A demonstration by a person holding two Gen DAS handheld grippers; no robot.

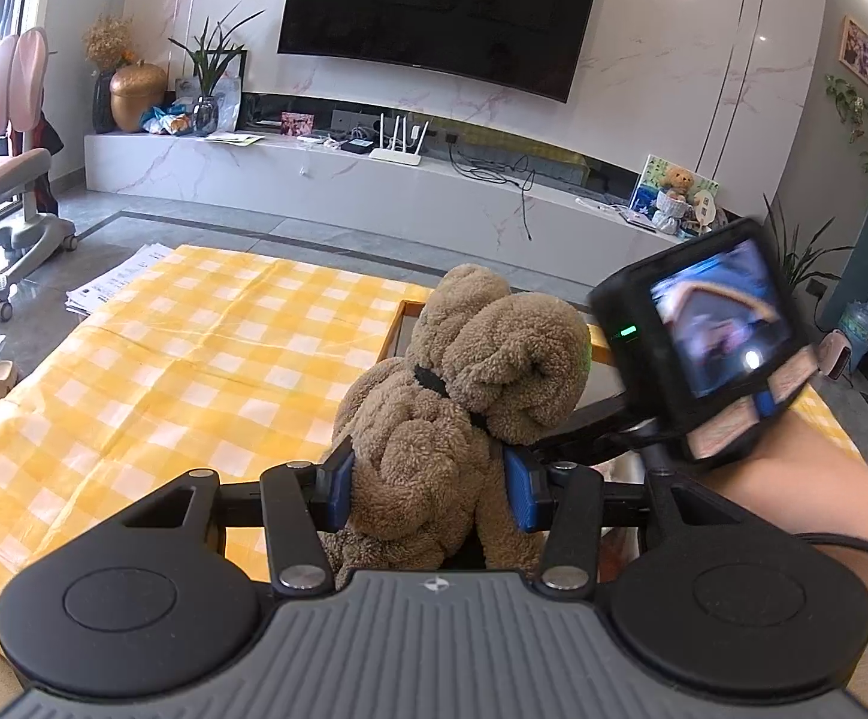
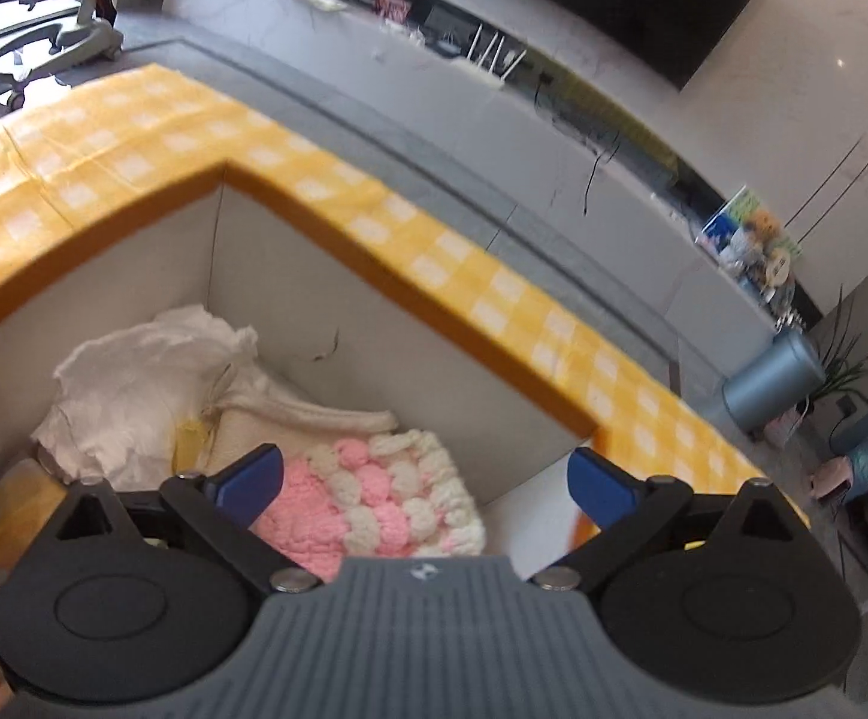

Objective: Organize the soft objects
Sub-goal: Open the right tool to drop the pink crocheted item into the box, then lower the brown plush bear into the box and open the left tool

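Note:
My left gripper is shut on a brown plush toy, its blue pads pressing both sides, held above the yellow checked tablecloth. The right gripper's camera unit and a forearm show to its right. In the right wrist view my right gripper stands wide open over an orange-rimmed storage box. Below its fingers, inside the box, lies a pink and white knitted piece, free of the pads. Beside it are a cream cloth and a crumpled white cloth.
A white TV bench with a router, plants and a small teddy bear runs along the far wall under a TV. An office chair stands at the left. Papers lie at the table's far left corner. A grey bin stands on the floor.

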